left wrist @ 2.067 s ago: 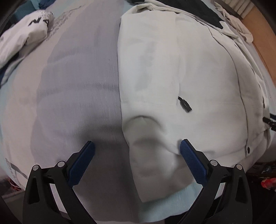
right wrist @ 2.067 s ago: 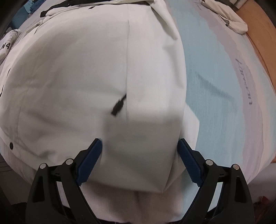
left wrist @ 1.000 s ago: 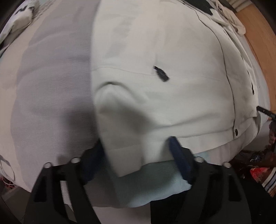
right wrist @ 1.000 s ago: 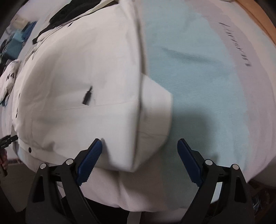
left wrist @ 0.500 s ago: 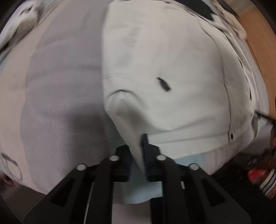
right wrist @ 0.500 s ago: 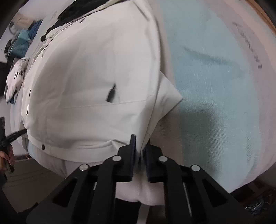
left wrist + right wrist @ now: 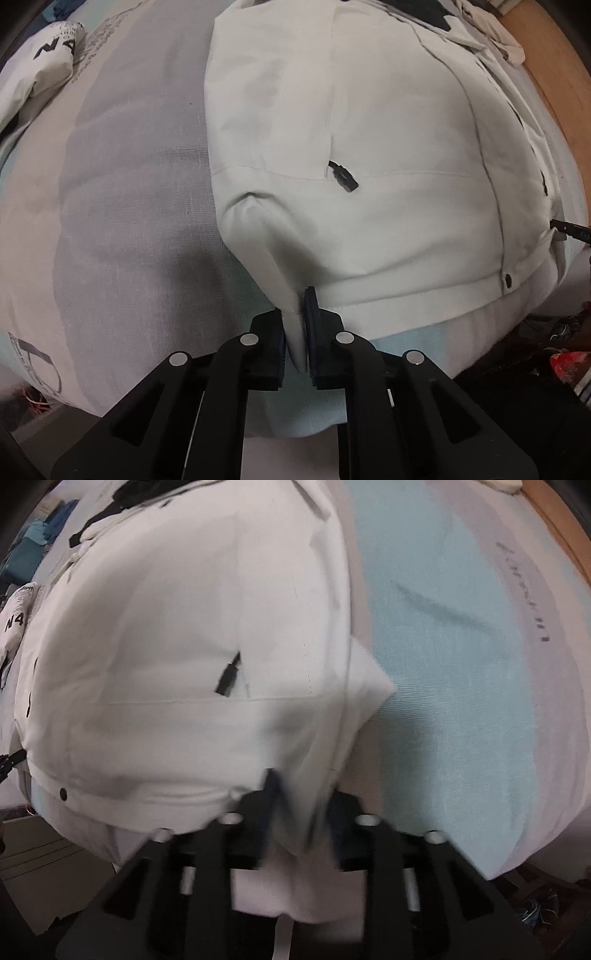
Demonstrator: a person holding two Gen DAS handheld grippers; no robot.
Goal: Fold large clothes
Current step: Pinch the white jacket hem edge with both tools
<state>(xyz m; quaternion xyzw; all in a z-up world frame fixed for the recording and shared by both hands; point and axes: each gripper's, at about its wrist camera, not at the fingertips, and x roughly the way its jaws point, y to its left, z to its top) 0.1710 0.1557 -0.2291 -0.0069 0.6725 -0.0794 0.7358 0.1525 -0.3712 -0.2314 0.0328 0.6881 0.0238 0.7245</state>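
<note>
At 12 o'clock from both grippers, white jacket (image 7: pixel 369 129) runs lengthwise away across the bed (image 7: pixel 129 184) | left gripper (image 7: pixel 295 328) pinched tight on its near-left hem corner | right gripper (image 7: pixel 299 812) blurry, looks clamped on near-right corner | fold goes toward 12, neither hand nearer

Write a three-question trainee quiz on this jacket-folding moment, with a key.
1. True or false: the left hand-held gripper is shut on the hem of the white jacket.
2. In the right wrist view, which colour is the bedsheet next to the jacket? A) red B) light blue C) green
3. Fill in: a small black ___ pull hangs on the front of the jacket.

Key:
1. True; a corner of white fabric is pinched between its fingers.
2. B
3. zipper

The right hand-held gripper is blurred, but it too has jacket fabric between its fingers.
</note>
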